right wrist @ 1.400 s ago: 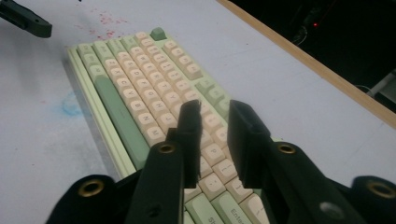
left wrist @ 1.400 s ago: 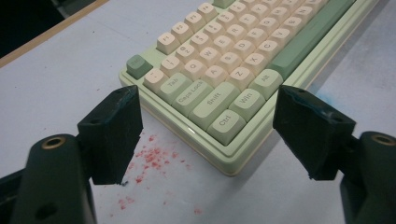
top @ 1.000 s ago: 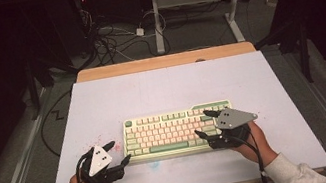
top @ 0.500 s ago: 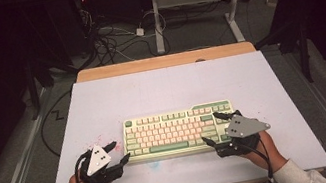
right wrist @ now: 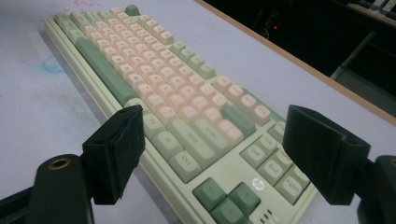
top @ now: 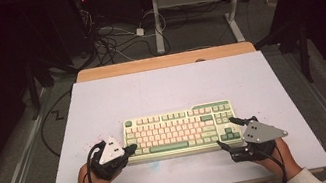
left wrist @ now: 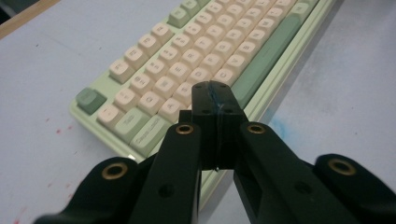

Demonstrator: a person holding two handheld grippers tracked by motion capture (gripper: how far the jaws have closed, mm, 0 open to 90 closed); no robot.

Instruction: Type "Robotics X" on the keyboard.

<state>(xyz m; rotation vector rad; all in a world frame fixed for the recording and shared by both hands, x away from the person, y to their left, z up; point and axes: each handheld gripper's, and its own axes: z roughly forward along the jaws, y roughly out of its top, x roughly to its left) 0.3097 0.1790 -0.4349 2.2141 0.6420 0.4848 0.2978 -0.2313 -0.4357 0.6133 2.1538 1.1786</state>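
Left gripper (top: 130,149) jaws just closed together, empty, at keyboard (top: 180,130) corner; right gripper (top: 227,134) jaws apart.

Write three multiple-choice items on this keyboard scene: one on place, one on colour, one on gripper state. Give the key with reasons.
1. Where does the keyboard lie on the white table?
A. far edge
B. near the person's edge
C. off the table

2. What colour is the long space bar?
A. green
B. red
C. black

3. How do the grippers stand?
A. both shut
B. both open
C. left gripper shut, right gripper open

Key: B, it lies between the hands at the near side; A, it is darker green than the case; C, the left fingers meet while the right stand apart around the keyboard's corner.
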